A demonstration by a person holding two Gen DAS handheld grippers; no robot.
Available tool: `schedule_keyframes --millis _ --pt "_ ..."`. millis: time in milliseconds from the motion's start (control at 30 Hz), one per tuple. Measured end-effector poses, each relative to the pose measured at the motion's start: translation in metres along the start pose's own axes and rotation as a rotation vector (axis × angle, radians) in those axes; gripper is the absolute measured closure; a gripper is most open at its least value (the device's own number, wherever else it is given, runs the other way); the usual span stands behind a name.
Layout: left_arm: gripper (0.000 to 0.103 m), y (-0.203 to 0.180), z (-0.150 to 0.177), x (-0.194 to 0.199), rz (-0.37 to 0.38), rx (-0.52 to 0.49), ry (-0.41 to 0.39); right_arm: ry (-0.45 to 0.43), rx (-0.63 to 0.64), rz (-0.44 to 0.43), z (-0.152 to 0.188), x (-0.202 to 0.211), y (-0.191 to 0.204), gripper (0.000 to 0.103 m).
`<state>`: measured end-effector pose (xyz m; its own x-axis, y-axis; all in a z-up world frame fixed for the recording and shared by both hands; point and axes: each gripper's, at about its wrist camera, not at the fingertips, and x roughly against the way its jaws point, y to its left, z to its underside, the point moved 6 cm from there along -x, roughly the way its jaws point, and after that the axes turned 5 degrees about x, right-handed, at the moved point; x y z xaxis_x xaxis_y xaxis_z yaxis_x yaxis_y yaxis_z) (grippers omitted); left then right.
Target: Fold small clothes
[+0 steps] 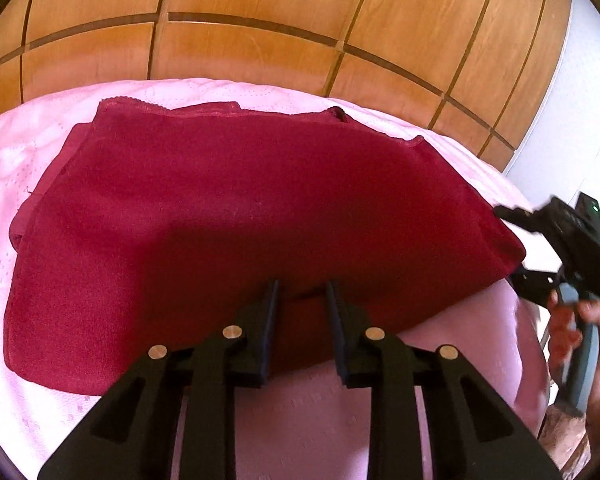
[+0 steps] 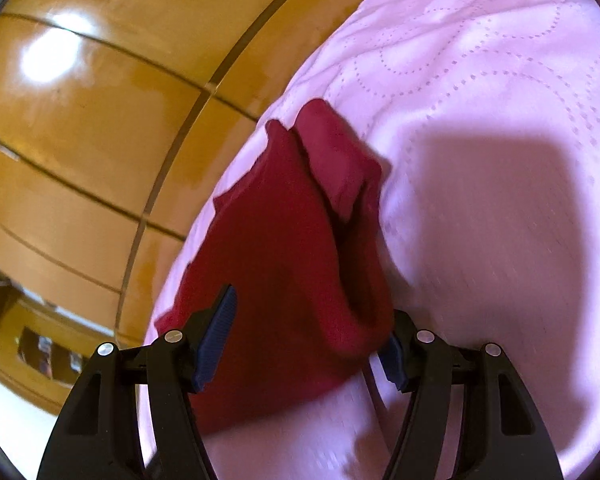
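Observation:
A dark red knit garment (image 1: 220,200) lies spread flat on a pink quilted cover (image 1: 28,140). My left gripper (image 1: 303,286) sits at the garment's near edge, its black fingers drawn close together and pinching a raised fold of the red cloth. At the garment's right corner my right gripper (image 1: 508,244) is held by a hand (image 1: 580,320), jaws wide apart. In the right wrist view the garment (image 2: 284,220) runs between the blue pads of the right gripper (image 2: 312,316). The pads do not press on it.
Glossy wooden panels (image 1: 240,40) with dark seams rise just behind the cover's far edge and fill the left of the right wrist view (image 2: 80,120). More pink cover (image 2: 480,80) stretches to the right of the garment. A white wall (image 1: 580,60) shows far right.

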<state>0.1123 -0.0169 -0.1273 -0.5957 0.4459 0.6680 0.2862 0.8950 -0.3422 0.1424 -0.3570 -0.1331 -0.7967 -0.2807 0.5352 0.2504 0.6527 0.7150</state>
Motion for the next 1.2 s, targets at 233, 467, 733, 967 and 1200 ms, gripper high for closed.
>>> schedule_keyframes --millis 233,467,733,967,1200 --pt "0.080 0.000 0.001 -0.001 0.000 0.006 0.006 -0.055 -0.111 0.003 -0.026 -0.016 -0.011 0.039" --pt "0.080 -0.002 0.003 0.000 0.006 0.016 0.011 -0.028 -0.007 0.075 -0.030 -0.023 -0.014 0.074" --pt "0.024 -0.010 -0.010 0.024 0.023 -0.010 -0.030 -0.035 -0.031 0.009 -0.032 -0.012 -0.010 0.082" --pt "0.015 0.043 -0.026 0.045 -0.112 0.105 -0.050 -0.063 -0.035 -0.010 -0.036 -0.003 0.017 0.083" --pt "0.015 0.130 -0.029 0.074 -0.275 0.332 -0.082 -0.082 0.040 -0.061 -0.035 0.003 0.070 0.083"
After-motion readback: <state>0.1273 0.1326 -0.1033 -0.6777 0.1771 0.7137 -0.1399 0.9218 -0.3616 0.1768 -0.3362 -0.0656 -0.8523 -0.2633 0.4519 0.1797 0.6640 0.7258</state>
